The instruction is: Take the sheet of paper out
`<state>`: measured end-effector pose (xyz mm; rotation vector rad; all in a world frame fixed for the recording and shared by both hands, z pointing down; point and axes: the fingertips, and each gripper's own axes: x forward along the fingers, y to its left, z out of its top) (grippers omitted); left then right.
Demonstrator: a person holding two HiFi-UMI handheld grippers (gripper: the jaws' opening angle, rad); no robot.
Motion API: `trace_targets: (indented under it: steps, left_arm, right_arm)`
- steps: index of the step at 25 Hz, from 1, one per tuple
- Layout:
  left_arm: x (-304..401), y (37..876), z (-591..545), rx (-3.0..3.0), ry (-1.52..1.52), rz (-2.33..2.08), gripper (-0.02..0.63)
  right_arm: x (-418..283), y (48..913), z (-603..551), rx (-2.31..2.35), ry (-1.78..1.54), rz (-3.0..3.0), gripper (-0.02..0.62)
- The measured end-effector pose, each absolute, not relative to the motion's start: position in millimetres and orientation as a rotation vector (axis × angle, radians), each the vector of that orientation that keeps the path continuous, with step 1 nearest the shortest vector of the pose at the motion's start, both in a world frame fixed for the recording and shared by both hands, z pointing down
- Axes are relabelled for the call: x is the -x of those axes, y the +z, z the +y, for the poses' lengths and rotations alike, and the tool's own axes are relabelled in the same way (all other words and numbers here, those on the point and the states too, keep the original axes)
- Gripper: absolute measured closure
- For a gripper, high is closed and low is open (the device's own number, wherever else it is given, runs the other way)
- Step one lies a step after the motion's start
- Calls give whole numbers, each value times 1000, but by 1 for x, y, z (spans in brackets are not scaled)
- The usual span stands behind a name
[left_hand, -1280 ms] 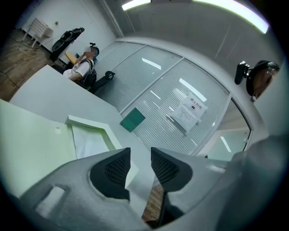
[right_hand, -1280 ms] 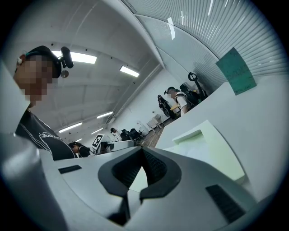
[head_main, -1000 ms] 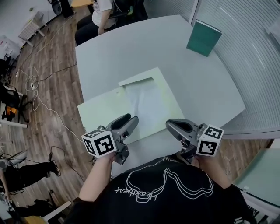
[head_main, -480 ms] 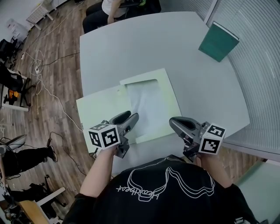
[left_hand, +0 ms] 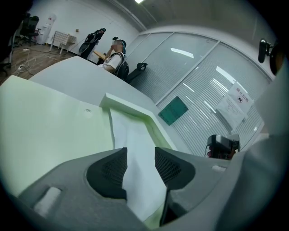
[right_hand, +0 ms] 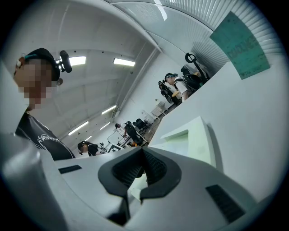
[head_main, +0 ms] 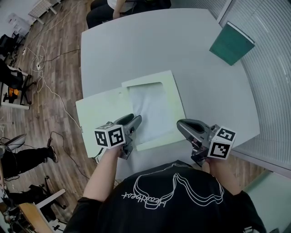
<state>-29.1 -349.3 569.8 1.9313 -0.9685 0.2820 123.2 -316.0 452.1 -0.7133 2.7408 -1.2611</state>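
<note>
A pale green folder [head_main: 102, 113] lies open on the grey table [head_main: 136, 50], with a white sheet of paper [head_main: 150, 109] tucked in its right half. My left gripper [head_main: 135, 120] hovers over the folder's near edge, just left of the sheet. In the left gripper view the left gripper [left_hand: 140, 168] is open, and the sheet [left_hand: 131, 135] shows through the gap between its jaws. My right gripper [head_main: 182, 124] sits by the folder's near right corner. Its jaws look shut [right_hand: 142, 169] with nothing seen held; the folder [right_hand: 196, 140] lies beyond.
A dark green book [head_main: 232, 44] lies at the table's far right, by the slatted glass wall; it also shows in both gripper views [left_hand: 173, 109] [right_hand: 239, 43]. A seated person [head_main: 116, 7] is at the far table edge. Cables run across the wooden floor [head_main: 41, 68] on the left.
My left gripper has edged forward over the folder's near edge toward the sheet. The right gripper has barely moved. The head view has shifted a little.
</note>
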Motion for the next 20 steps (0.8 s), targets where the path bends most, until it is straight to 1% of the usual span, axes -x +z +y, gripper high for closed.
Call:
trace_targets:
  steps: [9,20]
  left_arm:
    - [40,605,-356,-1861,385,-1027,422]
    - [32,613,-362,-1822,365,-1004,422]
  right_arm:
    - [-133,466,-321,701,-1308,2739,589]
    - [-139,477,-330,674,-1333,2741,591]
